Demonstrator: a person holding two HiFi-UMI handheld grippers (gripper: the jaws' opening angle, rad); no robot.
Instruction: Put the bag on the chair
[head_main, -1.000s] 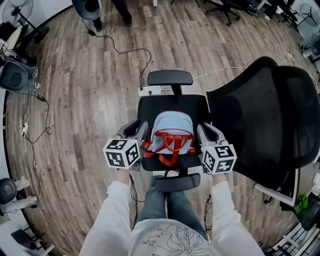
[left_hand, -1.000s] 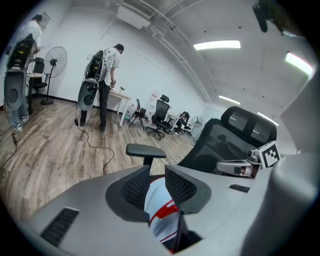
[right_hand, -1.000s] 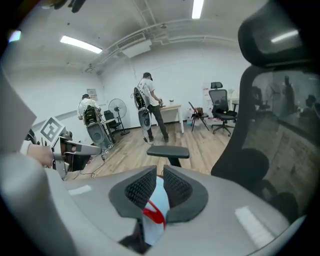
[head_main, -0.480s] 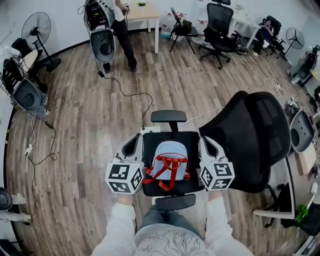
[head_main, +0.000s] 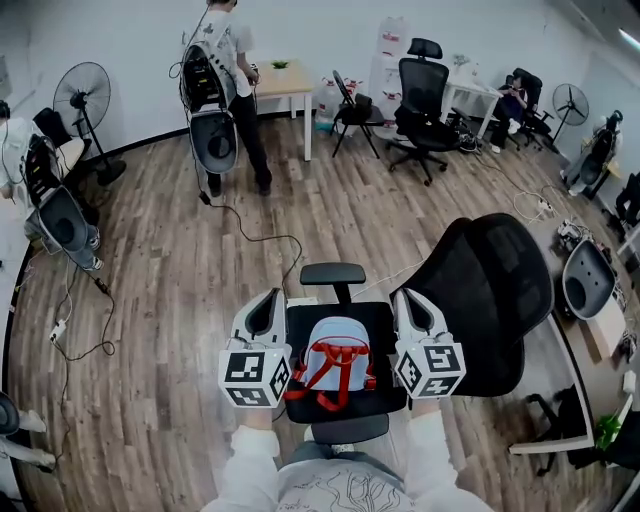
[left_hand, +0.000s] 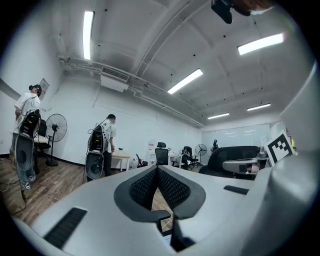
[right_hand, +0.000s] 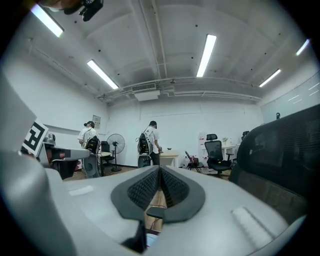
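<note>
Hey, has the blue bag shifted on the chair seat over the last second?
No. The bag still lies in the middle of the chair seat, between its two armrests.

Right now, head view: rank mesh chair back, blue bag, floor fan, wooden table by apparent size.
1. mesh chair back
2. blue bag, helped by being near the camera
3. floor fan and wooden table: they look about alike and both stand far off, so I won't rank them.
</note>
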